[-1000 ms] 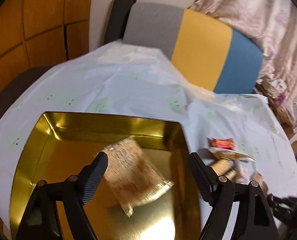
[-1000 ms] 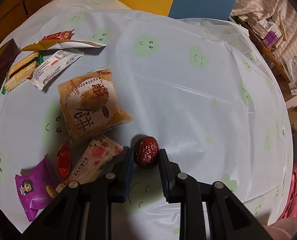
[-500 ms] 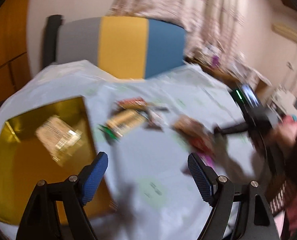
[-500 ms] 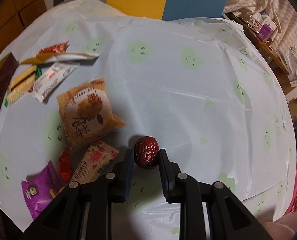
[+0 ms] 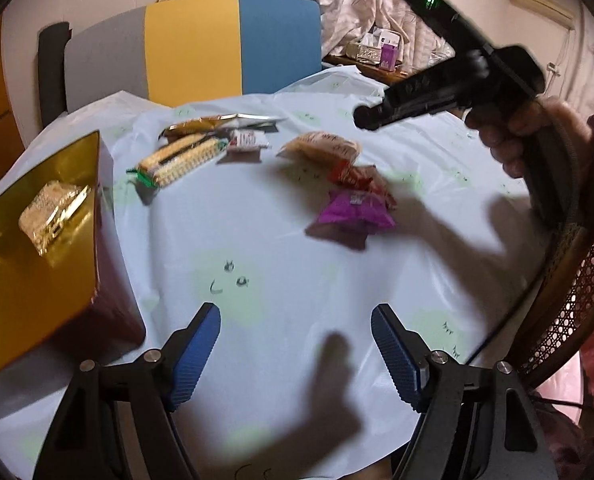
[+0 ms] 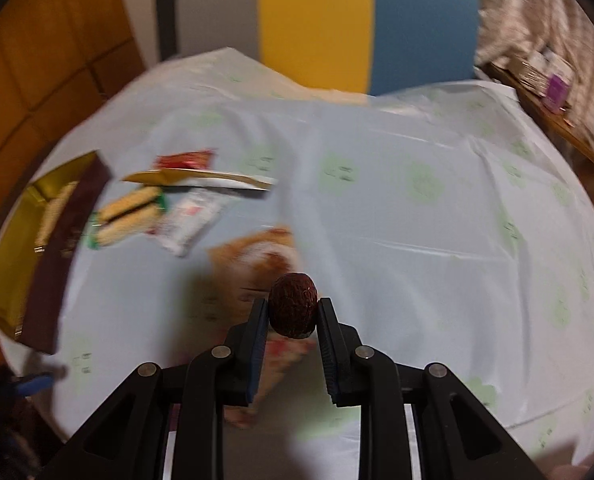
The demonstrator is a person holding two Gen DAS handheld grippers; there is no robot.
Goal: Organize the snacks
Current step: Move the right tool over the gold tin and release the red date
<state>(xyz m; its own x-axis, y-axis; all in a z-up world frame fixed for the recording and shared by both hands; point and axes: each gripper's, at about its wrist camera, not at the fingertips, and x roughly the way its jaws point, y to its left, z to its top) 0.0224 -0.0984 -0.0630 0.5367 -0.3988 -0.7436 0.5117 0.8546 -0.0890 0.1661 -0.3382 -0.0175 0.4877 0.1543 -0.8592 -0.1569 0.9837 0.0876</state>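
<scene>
Two grippers work above the cloth-covered table (image 5: 281, 280). Left gripper (image 5: 296, 354): jaws spread with nothing between them, closing slightly, over bare cloth between the gold tin (image 5: 37, 280) and the purple packet (image 5: 353, 212). Right gripper (image 6: 293, 318): clamped on a date (image 6: 293, 310), long axis upright, clear of the cloth.

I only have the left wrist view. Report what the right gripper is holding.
Observer: The right gripper is shut on a dark red, wrinkled date, pinched between both pads.
Operator: Now check behind the gold-and-white packet for anything I miss.
Observer: A small red packet lies just beyond it on the tablecloth.
</scene>
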